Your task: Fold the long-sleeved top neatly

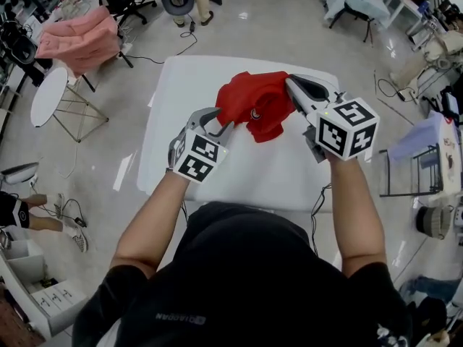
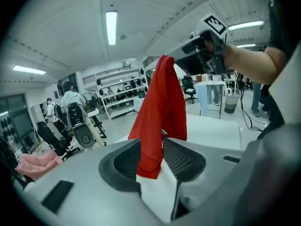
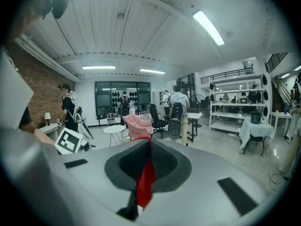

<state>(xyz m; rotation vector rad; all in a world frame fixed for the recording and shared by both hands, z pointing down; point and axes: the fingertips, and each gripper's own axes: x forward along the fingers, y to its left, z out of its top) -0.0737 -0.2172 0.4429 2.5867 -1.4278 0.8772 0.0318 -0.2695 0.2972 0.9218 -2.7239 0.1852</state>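
White table [image 1: 239,172], glossy floor [image 1: 275,27]; left tool [image 2: 151,158] wide, right tool [image 3: 148,166] tight on red top [image 1: 257,105]

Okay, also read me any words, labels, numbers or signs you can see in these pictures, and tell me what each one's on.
No text here can be quoted with confidence.
Black shirt: grey print across the fabric, upside down, too blurred to read.
Red top: small round mark, too small to read.
Left cube and right cube: square marker patterns only, no letters.
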